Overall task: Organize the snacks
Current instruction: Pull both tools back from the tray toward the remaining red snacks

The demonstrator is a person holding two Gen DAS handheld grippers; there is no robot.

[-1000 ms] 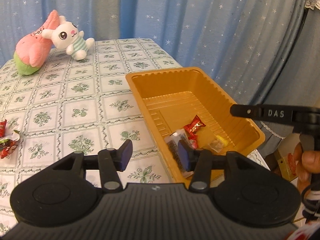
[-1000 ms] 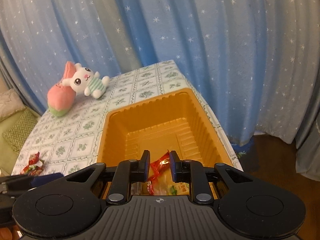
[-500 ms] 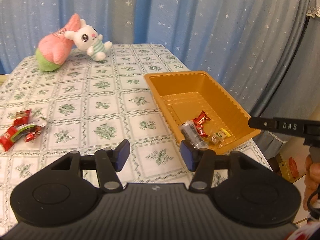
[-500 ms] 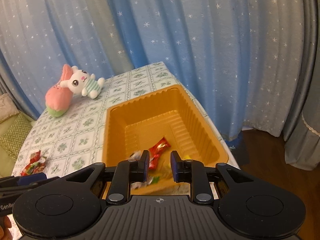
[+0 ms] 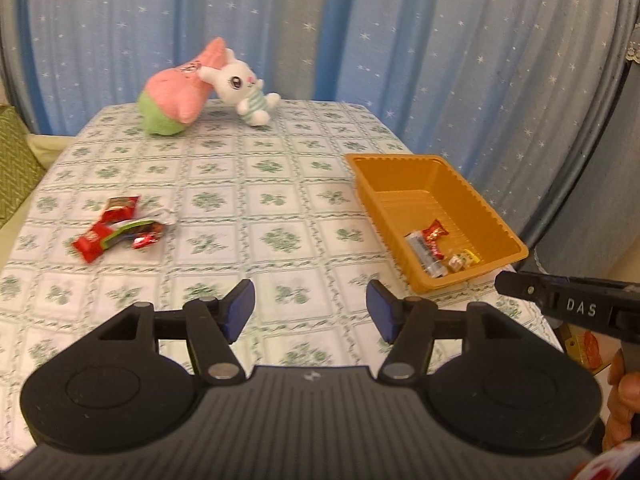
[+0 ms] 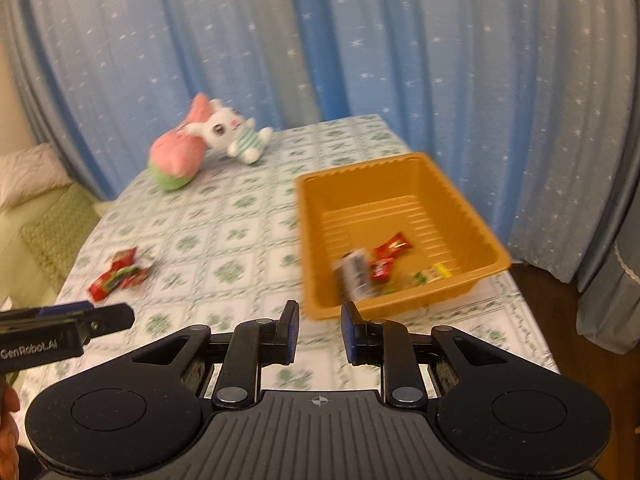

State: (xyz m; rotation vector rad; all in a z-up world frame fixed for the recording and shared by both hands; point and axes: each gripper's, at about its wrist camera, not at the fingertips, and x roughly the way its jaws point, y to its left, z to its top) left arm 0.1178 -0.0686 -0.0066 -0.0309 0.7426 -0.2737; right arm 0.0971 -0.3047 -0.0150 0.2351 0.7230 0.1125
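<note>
Above the green-patterned tablecloth (image 5: 280,208), I hold both claws clear of the table with nothing in either: the left gripper (image 5: 311,307) spread wide, the right gripper (image 6: 319,330) parted more narrowly. I read the wide left claw as readied for the loose snack wrappers (image 5: 118,228), a small heap of red and green packets lying at the table's left, well apart from the orange plastic tray (image 5: 496,220) at the right edge. The tray sits near that edge, by my judgement so the right claw can reach it. Inside it, bunched at the near end, lie a red candy wrapper (image 5: 435,232), a clear packet (image 5: 426,254) and a small yellow sweet (image 5: 470,257); the far end is bare, so the sorting looks partly done. A pink starfish plush (image 5: 180,88) and a white bunny plush (image 5: 244,90) lean together at the far end, out of the working area. The right wrist view is motion-blurred.
</note>
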